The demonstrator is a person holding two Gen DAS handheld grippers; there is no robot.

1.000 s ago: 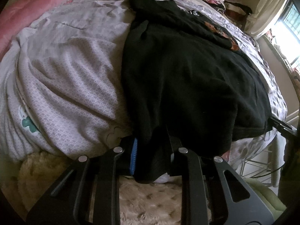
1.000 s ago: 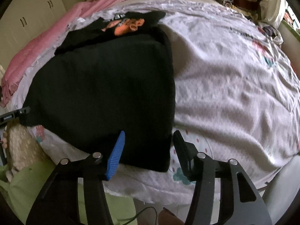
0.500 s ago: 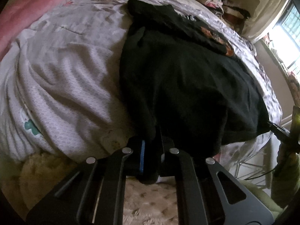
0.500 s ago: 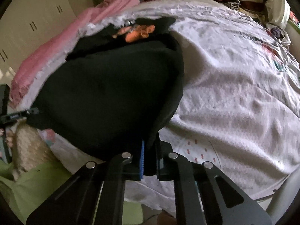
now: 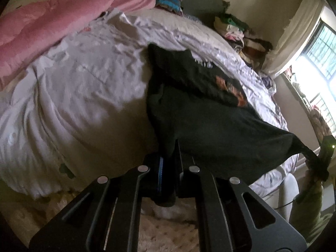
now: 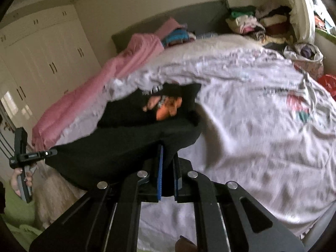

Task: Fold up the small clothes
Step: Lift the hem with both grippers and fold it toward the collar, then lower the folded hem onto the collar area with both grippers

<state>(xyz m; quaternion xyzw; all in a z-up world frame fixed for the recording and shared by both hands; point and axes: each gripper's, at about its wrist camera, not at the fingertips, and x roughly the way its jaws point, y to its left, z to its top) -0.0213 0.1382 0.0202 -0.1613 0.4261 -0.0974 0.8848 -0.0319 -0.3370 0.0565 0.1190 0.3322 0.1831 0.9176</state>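
Observation:
A black garment (image 5: 210, 126) with an orange print (image 5: 237, 92) lies on the pale quilt (image 5: 84, 88) of a bed. Its near edge hangs lifted off the quilt, stretched between the two grippers. My left gripper (image 5: 169, 157) is shut on the near left corner of the cloth. In the right wrist view my right gripper (image 6: 168, 157) is shut on the other near corner of the black garment (image 6: 126, 147), whose orange print (image 6: 166, 107) lies further back. Each view shows the other gripper at its edge: the right one (image 5: 321, 159), the left one (image 6: 31, 155).
A pink blanket (image 5: 52, 27) runs along the far left of the bed. Piled clothes (image 6: 258, 23) sit at the head of the bed by the grey headboard (image 6: 189, 14). White wardrobes (image 6: 42, 58) stand on the left wall, a window (image 5: 321, 50) on the right. A cream fluffy cloth (image 5: 168, 231) lies below me.
Both grippers went from open around the garment's near edge to shut on it, then rose, lifting that edge off the quilt and tilting the views up toward the headboard.

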